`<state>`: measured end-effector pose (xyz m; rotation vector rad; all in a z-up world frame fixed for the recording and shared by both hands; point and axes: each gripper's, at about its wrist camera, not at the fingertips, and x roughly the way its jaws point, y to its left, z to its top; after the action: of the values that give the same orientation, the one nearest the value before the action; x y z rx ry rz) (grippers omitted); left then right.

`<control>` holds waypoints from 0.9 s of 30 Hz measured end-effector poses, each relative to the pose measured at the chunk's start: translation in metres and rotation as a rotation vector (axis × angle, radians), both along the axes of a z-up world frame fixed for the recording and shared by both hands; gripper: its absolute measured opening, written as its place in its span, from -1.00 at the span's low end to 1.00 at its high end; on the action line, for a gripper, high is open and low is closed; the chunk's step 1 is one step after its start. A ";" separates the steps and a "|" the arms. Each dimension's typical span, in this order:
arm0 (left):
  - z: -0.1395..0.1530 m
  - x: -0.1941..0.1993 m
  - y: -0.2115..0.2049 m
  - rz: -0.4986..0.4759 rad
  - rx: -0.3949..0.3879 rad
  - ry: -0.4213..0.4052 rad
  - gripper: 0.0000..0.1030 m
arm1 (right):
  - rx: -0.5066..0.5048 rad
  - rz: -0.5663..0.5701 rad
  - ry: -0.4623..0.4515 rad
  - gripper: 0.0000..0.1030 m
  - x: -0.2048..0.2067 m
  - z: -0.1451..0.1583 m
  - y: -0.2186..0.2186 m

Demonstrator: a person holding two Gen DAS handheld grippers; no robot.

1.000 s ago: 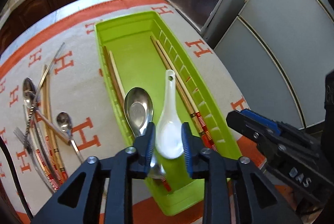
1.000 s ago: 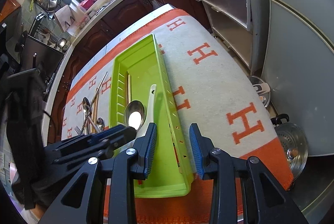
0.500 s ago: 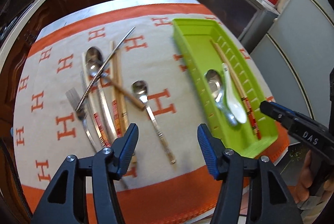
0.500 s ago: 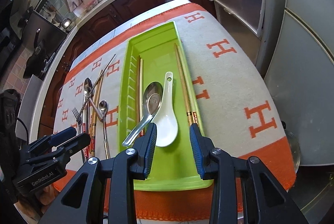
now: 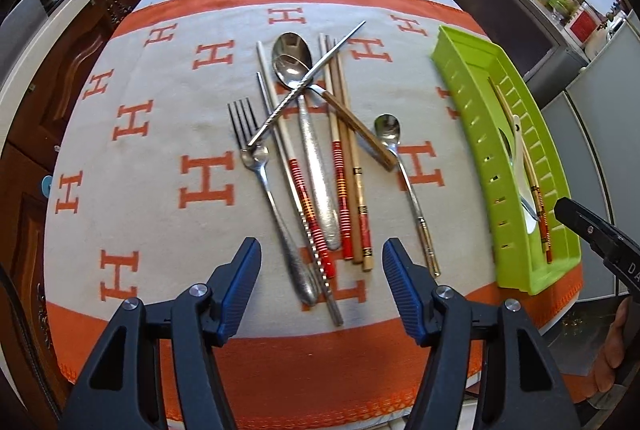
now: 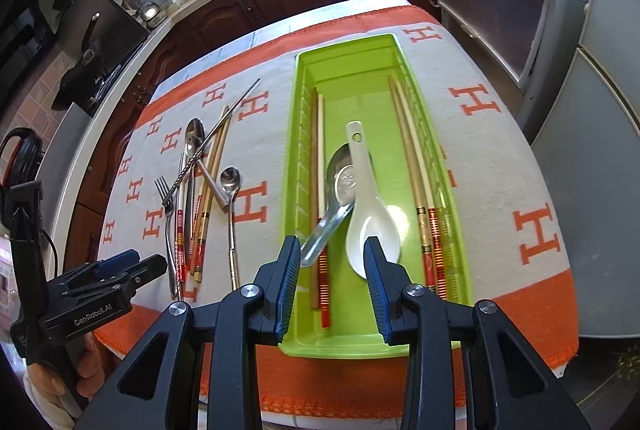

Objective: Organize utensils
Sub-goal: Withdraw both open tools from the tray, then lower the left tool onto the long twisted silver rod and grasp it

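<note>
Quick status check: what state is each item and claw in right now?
Green tray: on the cloth, partly filled.
White spoon: in the tray, resting on the metal spoon.
Fork: out on the cloth, not yet sorted.
Small spoon: on the cloth, beside the pile.
Left claw: empty, jaws opening above the pile.
Right claw: open, empty, over the tray.

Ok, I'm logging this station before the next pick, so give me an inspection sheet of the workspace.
Surface: table under orange and white cloth.
Job's things: green tray holds white spoon, metal spoon, chopsticks; fork, small spoon, more chopsticks and spoons in a crossed pile on the cloth.
Clutter: nothing seen on the cloth.
Grippers: left gripper opening, empty; right gripper open, empty.
Cables: black cable at left edge.
Surroundings: kitchen cabinets, counters.
</note>
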<state>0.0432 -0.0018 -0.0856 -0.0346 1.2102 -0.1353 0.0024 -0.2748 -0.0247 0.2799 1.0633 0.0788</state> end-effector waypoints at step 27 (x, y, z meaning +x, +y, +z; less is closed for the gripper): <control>-0.010 0.042 0.069 0.107 -0.022 -0.025 0.20 | -0.009 0.225 0.039 -0.36 0.074 -0.003 0.099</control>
<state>0.0849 0.0675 -0.0960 -0.1165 1.1795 -0.0552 0.0764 -0.1754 -0.0278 0.1535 1.1302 0.2710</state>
